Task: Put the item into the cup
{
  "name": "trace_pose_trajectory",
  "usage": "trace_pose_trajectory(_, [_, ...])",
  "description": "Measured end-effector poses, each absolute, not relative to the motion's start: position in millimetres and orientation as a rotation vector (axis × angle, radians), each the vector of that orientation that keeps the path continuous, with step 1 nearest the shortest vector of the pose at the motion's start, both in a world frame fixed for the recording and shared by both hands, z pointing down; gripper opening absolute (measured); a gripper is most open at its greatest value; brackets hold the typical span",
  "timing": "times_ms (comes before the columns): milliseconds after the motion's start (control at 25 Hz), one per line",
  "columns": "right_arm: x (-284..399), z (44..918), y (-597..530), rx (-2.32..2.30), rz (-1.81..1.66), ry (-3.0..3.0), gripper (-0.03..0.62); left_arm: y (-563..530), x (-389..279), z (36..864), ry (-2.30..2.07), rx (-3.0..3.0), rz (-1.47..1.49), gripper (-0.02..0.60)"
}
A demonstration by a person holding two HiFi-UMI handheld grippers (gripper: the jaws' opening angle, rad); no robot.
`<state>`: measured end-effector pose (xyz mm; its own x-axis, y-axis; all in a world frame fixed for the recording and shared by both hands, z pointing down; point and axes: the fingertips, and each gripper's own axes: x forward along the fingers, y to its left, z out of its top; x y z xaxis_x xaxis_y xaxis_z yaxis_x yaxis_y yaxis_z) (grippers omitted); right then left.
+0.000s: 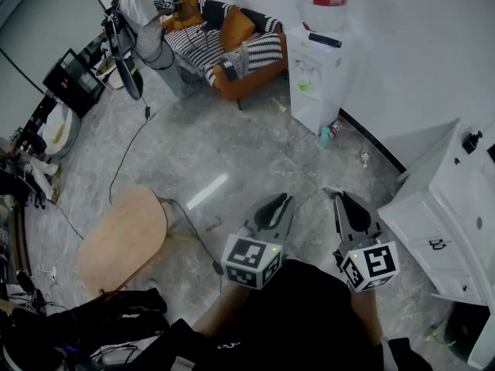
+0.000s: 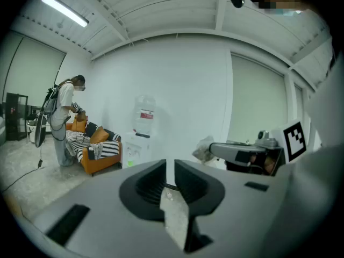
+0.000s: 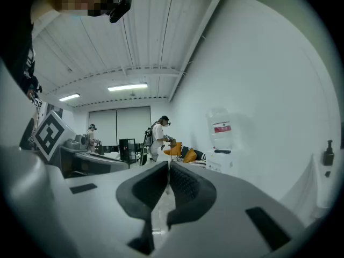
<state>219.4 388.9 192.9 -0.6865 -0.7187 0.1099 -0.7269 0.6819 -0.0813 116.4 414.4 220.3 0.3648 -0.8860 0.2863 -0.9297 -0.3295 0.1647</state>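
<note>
No cup and no loose item shows in any view. In the head view both grippers are held out at waist height over a grey marble floor. My left gripper (image 1: pixel 281 200) has its jaws together with nothing between them; its own view shows the left gripper (image 2: pixel 170 170) with only a thin slit between the black pads. My right gripper (image 1: pixel 343 198) points ahead beside it, also empty. In the right gripper view the right gripper (image 3: pixel 167 172) has its pads pressed together. Both aim towards the far wall.
A water dispenser (image 1: pixel 315 79) stands at the far wall, with a small bottle (image 1: pixel 326 137) on the floor beside it. An orange sofa (image 1: pixel 236 45) and a standing person (image 1: pixel 144 23) are beyond. A round wooden table (image 1: pixel 124 238) sits at the left, a white cabinet (image 1: pixel 448 222) at the right. Cables cross the floor.
</note>
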Motion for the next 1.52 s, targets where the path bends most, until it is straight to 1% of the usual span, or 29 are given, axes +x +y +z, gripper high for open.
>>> trace_pose_trajectory(520, [229,194,384,1.245,0.201,-2.834,0.018,411,123,225,-1.598,2.336,0.230,0.048])
trace_pose_trajectory(720, [223,185,376,1.232,0.198,-2.874,0.018,404,113,222,-1.626,2.322,0.229,0.048])
trace_pose_trajectory(1120, [211,202,329,1.251,0.213,-2.841,0.018,357,95,237,-1.621,2.297,0.221,0.048])
trace_pose_trajectory(1280, [196,209,308,1.230,0.233,-2.820,0.018,338,81,247,-1.616,2.266,0.208,0.048])
trace_pose_trajectory(1520, [158,224,264,1.143,0.264,-2.783,0.018,291,38,265,-1.646,2.163,0.174,0.048])
